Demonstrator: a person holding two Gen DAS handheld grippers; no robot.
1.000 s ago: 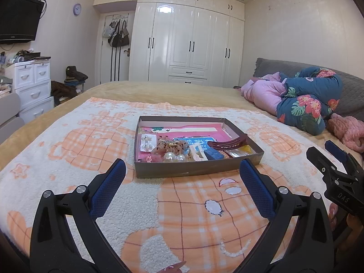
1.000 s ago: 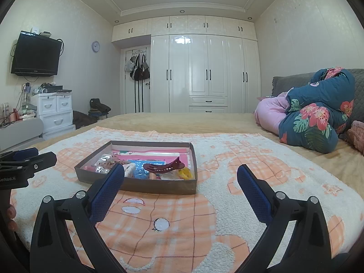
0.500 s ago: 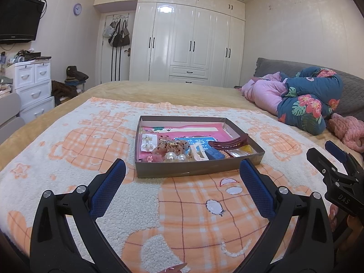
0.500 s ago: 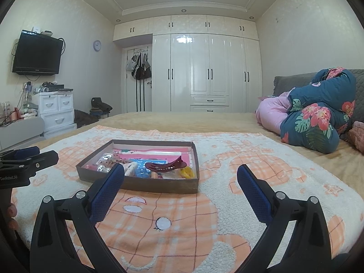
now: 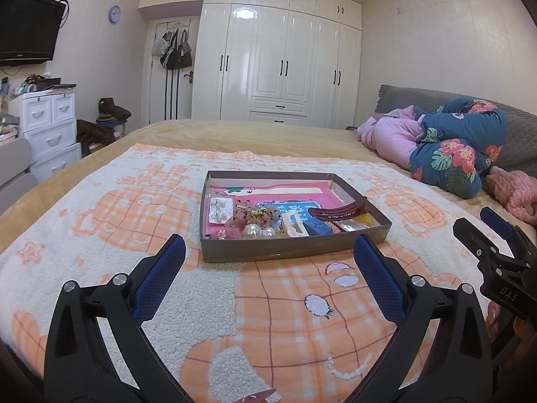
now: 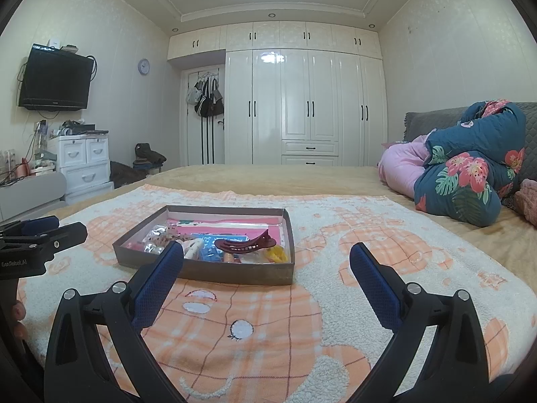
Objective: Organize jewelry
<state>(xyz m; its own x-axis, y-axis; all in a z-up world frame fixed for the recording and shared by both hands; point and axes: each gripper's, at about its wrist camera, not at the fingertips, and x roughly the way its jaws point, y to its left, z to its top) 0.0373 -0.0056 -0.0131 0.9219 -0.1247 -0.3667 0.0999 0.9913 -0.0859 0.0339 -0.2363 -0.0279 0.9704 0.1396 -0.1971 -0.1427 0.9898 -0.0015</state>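
A shallow grey box (image 5: 288,252) with a pink lining sits on the orange and white blanket; it also shows in the right wrist view (image 6: 235,273). Inside lie a dark red hair claw (image 5: 339,211) (image 6: 245,244), pearl beads (image 5: 258,232), a card of earrings (image 5: 220,209), a blue piece (image 5: 317,226) and a yellow piece (image 6: 277,253). My left gripper (image 5: 268,252) is open and empty, just short of the box's near wall. My right gripper (image 6: 266,257) is open and empty, near the box's near right corner. Each gripper shows at the edge of the other's view.
The blanket (image 5: 302,319) covers a tan bed. Rolled floral and pink bedding (image 5: 449,147) lies at the right by a grey headboard. White wardrobes (image 5: 278,70) stand behind. A white drawer unit (image 5: 50,127) and a wall television (image 5: 27,33) are at the left.
Both grippers have drifted slightly; the box sits a touch lower and nearer in both views. Both stay open and empty.
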